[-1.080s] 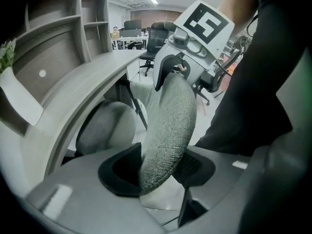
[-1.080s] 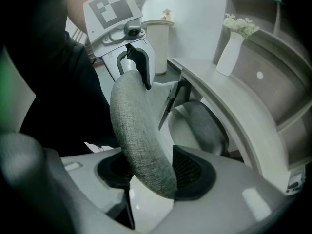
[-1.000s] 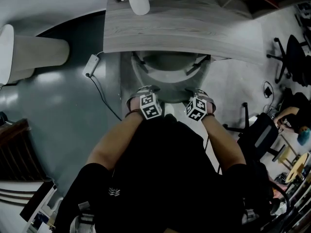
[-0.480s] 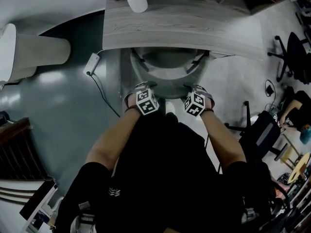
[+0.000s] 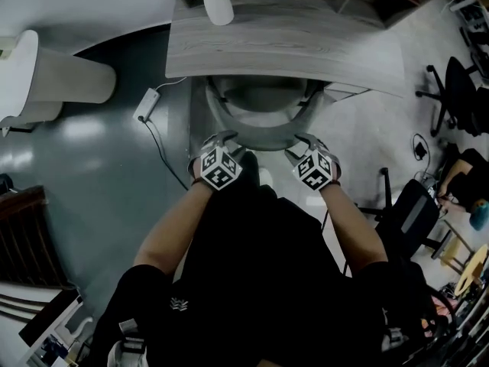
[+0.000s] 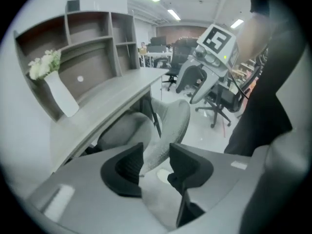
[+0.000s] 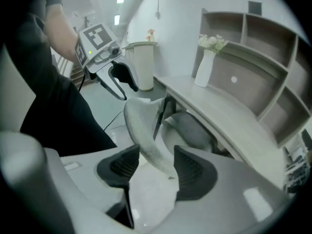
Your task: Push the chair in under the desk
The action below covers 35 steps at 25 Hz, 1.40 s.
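Left jaws: the left gripper (image 6: 156, 155) is closing its jaws, with the curved back rim of the chair (image 6: 173, 118) between them. The rim fills the gap from pad to pad.
Right jaws: the right gripper (image 7: 156, 162) has its jaws part-way apart around the same rim. They seem to pinch it, though a thin sliver of gap cannot be ruled out.
Hidden: in the head view the marker cubes cover both pairs of jaws. The front of the seat goes out of sight under the table (image 5: 290, 44). The chair's legs show only as dark struts below the table's near edge. The person's dark torso blocks the floor (image 5: 99, 174) right behind the chair.
Chair relative to jaws: each gripper holds one end of the back rim, the left at its left end and the right at its right end. The backrest stands just outside the table's near edge, with the seat beneath the top.
Change: the grippers sit farther apart along the rim than a second ago. The chair looks about as far under as before.
Farther out: a white vase (image 5: 218, 6) with flowers stands at the table's far left corner, and a shelf unit (image 6: 92, 48) rises behind it. A cable with a white adapter (image 5: 144, 104) lies on the floor left of the table.
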Each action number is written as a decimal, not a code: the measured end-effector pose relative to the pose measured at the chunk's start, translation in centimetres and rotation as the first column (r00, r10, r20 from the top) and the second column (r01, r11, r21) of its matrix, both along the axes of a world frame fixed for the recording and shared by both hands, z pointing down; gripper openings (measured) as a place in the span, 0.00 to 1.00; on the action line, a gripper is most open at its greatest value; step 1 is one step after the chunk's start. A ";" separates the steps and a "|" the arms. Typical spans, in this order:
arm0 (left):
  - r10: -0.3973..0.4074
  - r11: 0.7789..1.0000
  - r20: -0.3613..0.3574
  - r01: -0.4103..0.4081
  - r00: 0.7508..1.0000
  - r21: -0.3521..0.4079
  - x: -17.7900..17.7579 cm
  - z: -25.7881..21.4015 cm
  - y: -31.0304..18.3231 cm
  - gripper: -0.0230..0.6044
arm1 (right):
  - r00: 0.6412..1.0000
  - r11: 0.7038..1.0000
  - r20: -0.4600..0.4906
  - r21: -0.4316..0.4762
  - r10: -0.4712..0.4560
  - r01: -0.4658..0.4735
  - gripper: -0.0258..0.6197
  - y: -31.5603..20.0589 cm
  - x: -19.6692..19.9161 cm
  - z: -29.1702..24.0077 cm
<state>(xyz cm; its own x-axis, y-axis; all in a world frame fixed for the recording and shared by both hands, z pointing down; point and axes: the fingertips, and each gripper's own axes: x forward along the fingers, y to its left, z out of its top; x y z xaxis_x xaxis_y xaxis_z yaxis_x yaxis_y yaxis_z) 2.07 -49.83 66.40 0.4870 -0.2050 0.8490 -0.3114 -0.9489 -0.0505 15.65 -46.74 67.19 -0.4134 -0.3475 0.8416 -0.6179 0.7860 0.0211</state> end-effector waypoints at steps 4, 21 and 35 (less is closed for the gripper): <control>-0.071 0.995 -0.106 0.079 0.992 0.068 0.1 -4.0 -1.2 0.27 | 0.978 0.986 0.146 0.054 0.150 -0.159 0.37 -1.3 0.9 -3.9; -0.172 0.907 -0.538 0.345 0.825 0.240 -0.7 -18.2 -7.6 0.05 | 0.708 0.761 0.567 0.204 0.420 -0.615 0.08 -6.7 6.1 -16.5; -0.229 0.877 -0.594 0.429 0.771 0.219 -2.3 -19.0 -10.2 0.05 | 0.704 0.723 0.560 0.248 0.437 -0.645 0.04 -7.8 6.7 -17.4</control>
